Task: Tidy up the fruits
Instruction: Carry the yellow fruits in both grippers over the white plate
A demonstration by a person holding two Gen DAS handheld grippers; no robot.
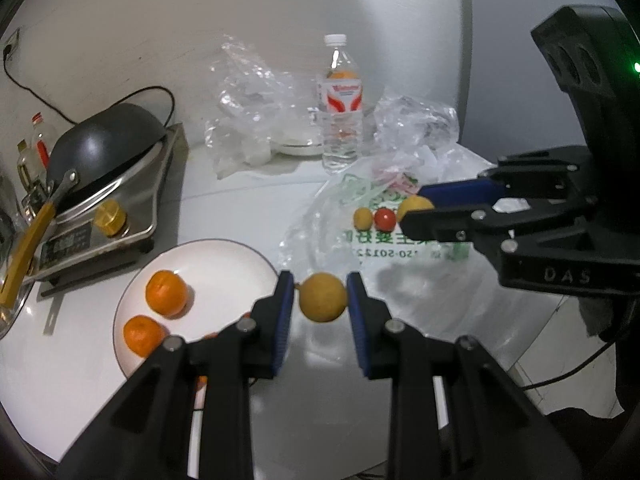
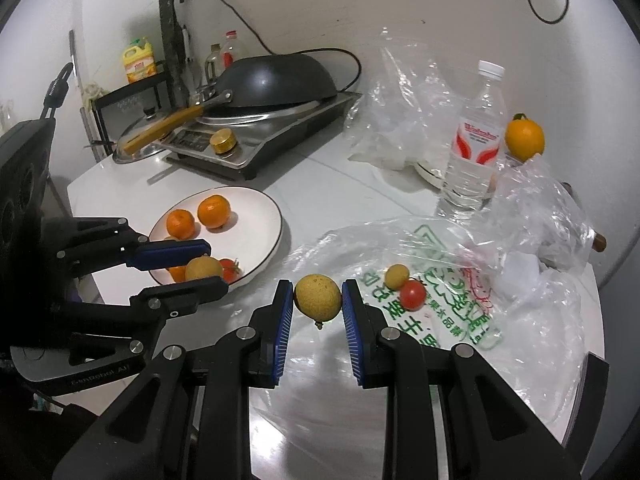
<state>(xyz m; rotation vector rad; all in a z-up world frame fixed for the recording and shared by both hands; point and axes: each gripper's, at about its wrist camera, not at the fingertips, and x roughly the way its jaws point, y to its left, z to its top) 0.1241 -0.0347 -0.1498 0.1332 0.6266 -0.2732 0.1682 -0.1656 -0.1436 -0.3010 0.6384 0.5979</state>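
Observation:
My left gripper is shut on a yellow-brown round fruit, held just right of the white plate; it also shows in the right wrist view. My right gripper is shut on another yellow-brown fruit above the printed plastic bag. Two oranges lie on the plate, with a tomato near its front rim. A small yellow fruit and a red tomato lie on the bag. Another orange sits behind the water bottle.
An induction cooker with an overturned black wok stands at the back left. Crumpled clear plastic bags lie at the back and right. Oil bottles and a rack stand against the wall. The counter edge runs along the right.

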